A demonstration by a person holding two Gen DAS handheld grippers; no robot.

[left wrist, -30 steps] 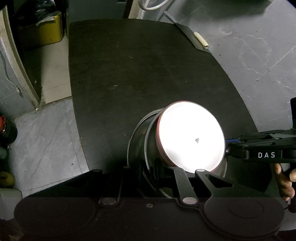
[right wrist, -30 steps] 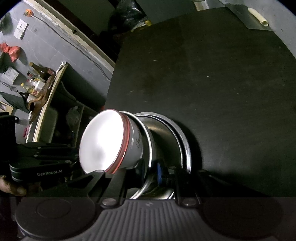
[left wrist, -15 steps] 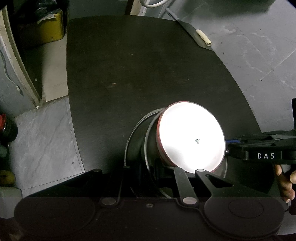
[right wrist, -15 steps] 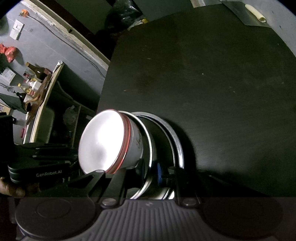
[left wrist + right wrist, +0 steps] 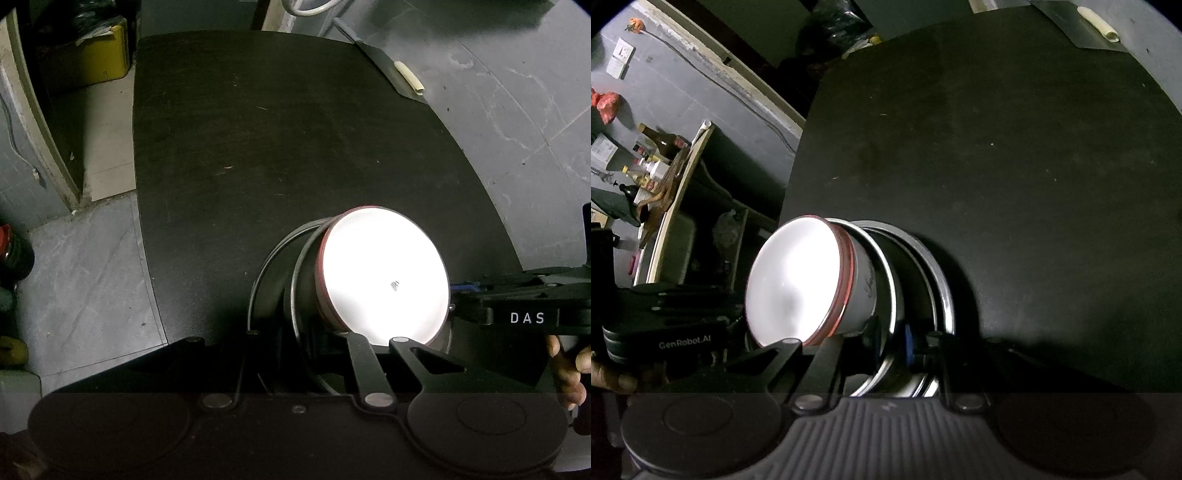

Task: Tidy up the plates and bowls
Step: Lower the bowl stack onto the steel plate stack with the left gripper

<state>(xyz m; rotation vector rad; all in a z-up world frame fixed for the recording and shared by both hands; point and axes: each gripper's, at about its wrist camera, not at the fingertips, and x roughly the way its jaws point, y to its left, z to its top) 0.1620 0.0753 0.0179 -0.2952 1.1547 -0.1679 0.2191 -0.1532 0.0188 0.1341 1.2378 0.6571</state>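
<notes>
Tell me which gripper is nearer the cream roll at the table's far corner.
Right. The right gripper sits on the side of the stack of dishes that faces the cream roll; the left gripper is on the opposite side, farther away.

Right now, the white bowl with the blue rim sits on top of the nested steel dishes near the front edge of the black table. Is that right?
Not quite: the rim is red, not blue. The right wrist view shows the white bowl edged by a red band, sitting on top of the nested steel dishes near the front edge of the black table; the left wrist view shows the same red edge.
</notes>
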